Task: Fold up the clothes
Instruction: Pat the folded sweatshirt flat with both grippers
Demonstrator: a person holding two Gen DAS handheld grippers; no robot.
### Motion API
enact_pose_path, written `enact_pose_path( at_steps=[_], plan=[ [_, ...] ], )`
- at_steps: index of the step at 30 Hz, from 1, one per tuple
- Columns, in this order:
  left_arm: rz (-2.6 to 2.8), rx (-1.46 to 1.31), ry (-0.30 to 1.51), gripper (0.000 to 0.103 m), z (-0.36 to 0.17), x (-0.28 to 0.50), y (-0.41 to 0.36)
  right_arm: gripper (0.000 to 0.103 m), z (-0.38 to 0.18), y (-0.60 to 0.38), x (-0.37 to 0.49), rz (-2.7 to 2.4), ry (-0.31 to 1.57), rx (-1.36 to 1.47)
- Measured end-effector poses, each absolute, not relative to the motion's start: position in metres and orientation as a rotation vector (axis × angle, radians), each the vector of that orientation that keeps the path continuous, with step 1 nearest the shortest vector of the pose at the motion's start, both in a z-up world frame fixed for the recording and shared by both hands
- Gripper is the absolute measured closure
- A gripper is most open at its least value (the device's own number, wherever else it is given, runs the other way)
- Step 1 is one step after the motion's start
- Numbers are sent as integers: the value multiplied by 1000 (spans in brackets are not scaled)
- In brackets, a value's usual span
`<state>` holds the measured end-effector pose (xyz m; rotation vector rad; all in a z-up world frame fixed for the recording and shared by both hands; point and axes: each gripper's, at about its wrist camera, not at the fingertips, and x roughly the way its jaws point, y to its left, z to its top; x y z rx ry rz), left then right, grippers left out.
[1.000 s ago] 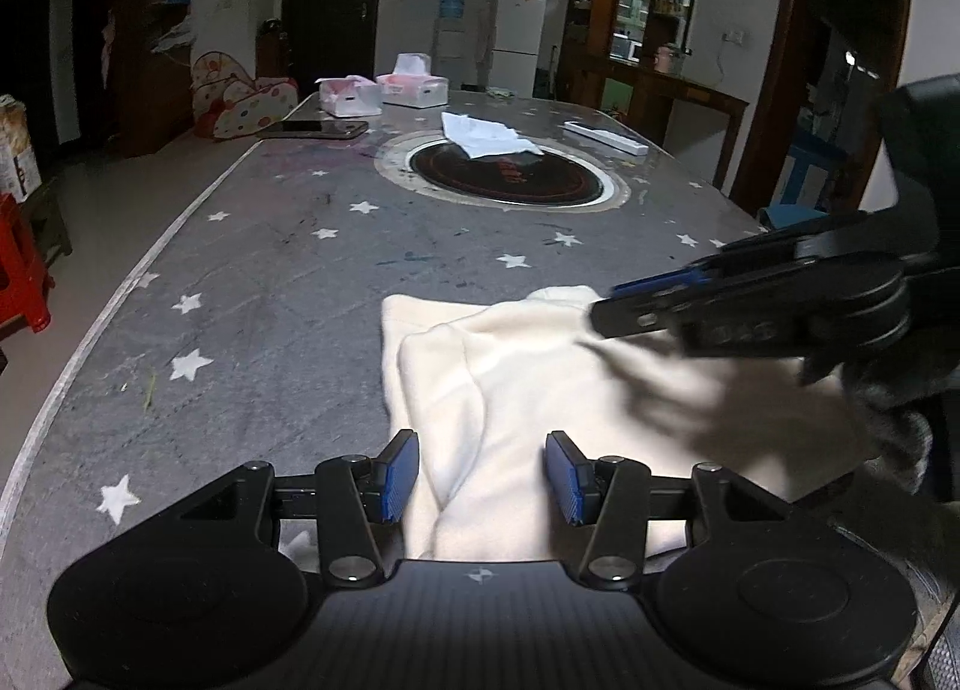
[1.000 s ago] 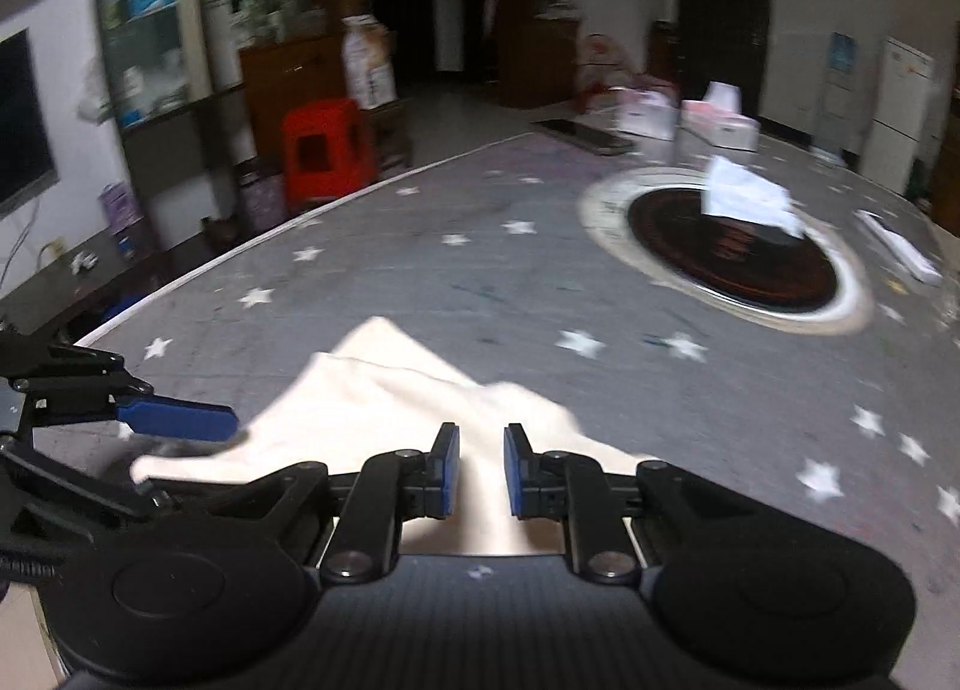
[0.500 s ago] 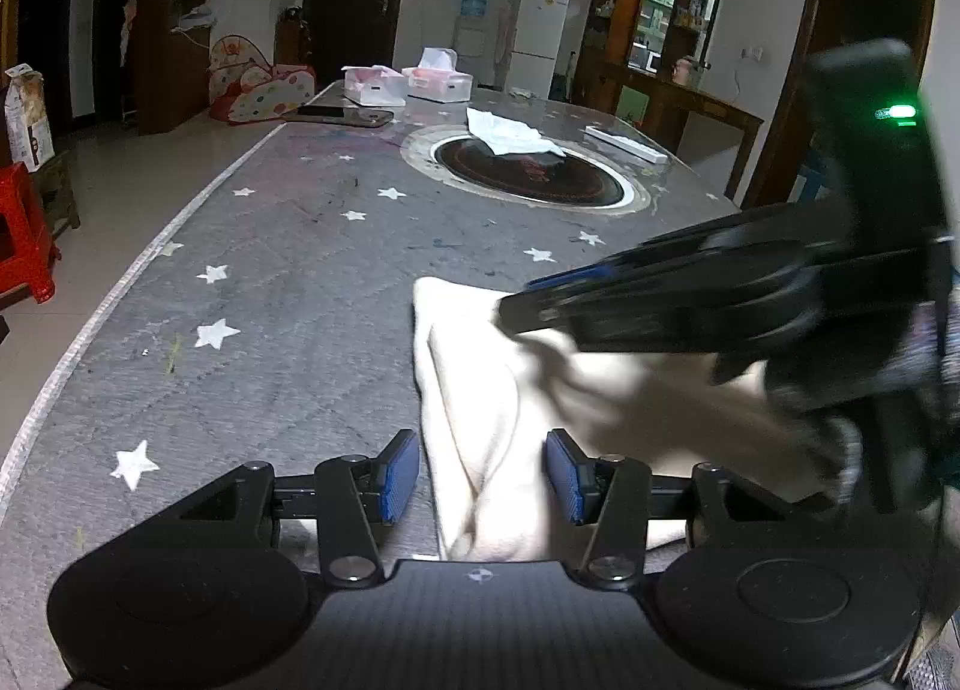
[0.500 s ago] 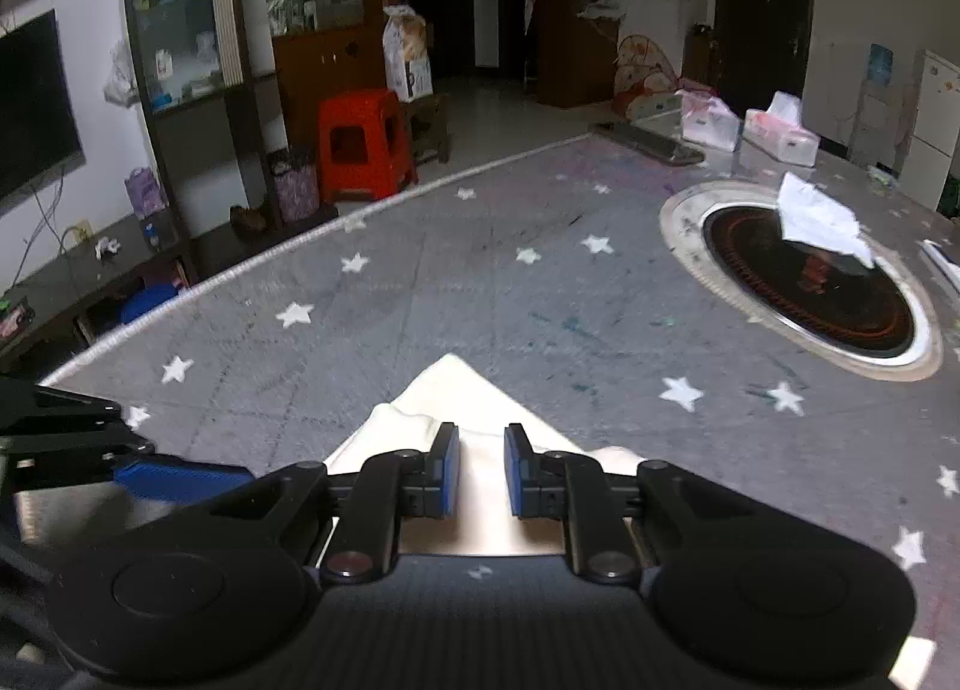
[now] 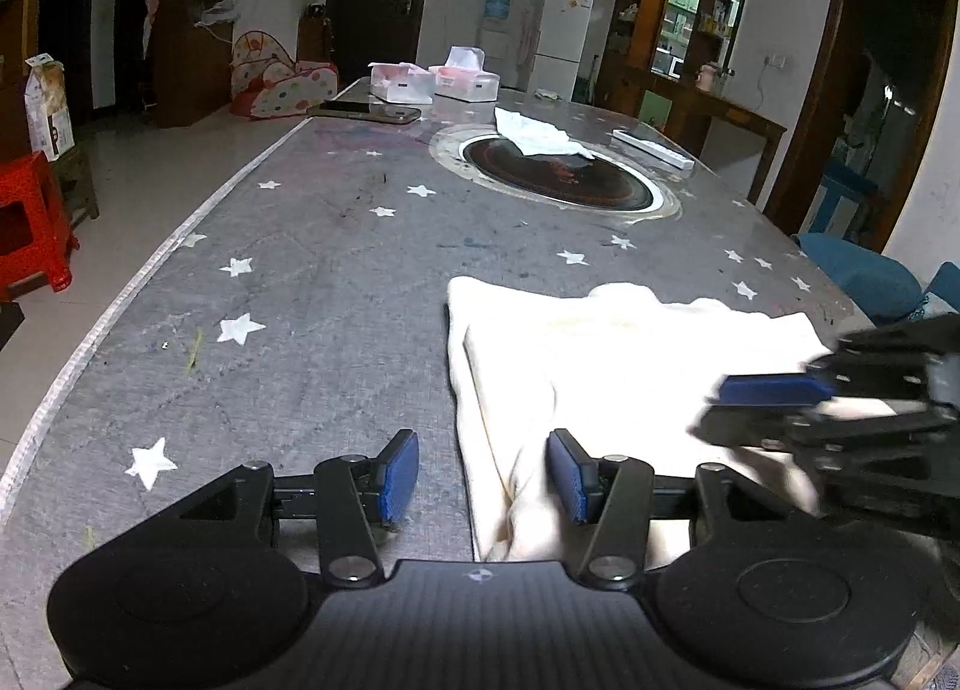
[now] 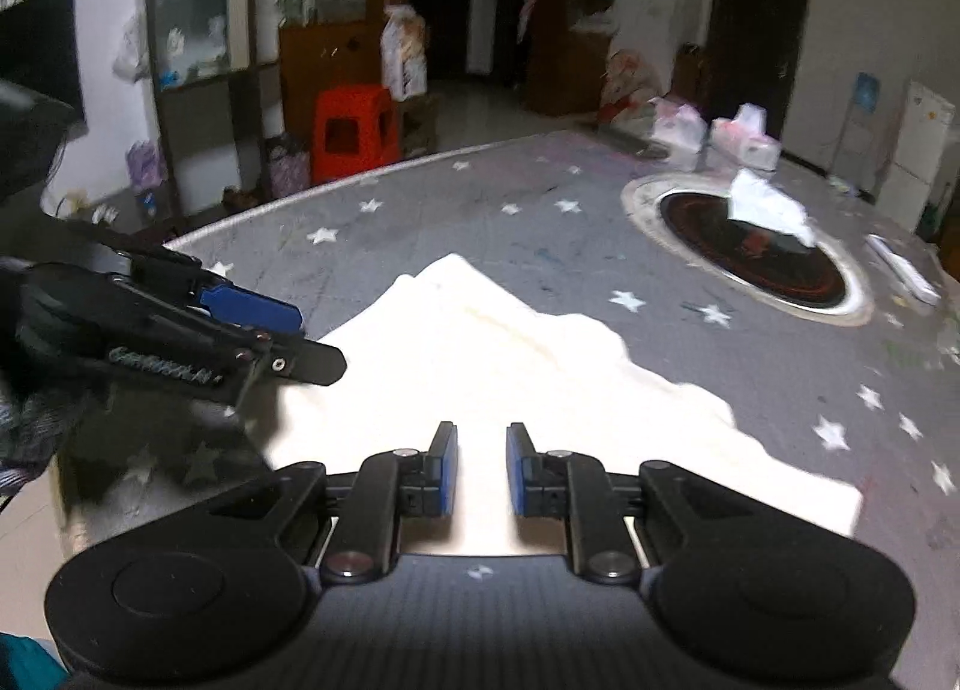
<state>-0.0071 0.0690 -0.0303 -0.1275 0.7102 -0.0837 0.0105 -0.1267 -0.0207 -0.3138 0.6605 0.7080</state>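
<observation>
A cream garment (image 5: 600, 354) lies flat on the grey star-patterned table (image 5: 330, 294), near its front end. My left gripper (image 5: 480, 468) stands open over the garment's left edge. A raised fold lies against its right pad, and bare table shows by the left pad. My right gripper (image 5: 720, 408) hovers at the garment's right side and points left. In the right wrist view the garment (image 6: 480, 354) spreads ahead of the right gripper (image 6: 481, 450). Its jaws stand a narrow gap apart with nothing pinched. The left gripper (image 6: 312, 339) comes in from the left there.
A round black hob (image 5: 558, 180) is set into the table's middle, with a white rag (image 5: 537, 132) on it. Tissue boxes (image 5: 432, 81) and a dark phone (image 5: 366, 113) sit at the far end. A red stool (image 5: 30, 222) stands off the left edge and a blue chair (image 5: 858, 276) at the right.
The right gripper swept left across the garment, then drew back to its right side, so the top is uncovered. The left gripper stayed put, still open.
</observation>
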Motion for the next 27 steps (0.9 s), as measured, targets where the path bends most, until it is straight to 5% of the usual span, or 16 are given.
enact_pose_path(
  at_steps=[27],
  plan=[
    [-65, -111, 714, 46, -33, -5, 68, 86, -24, -227, -27, 522, 658, -123]
  ],
)
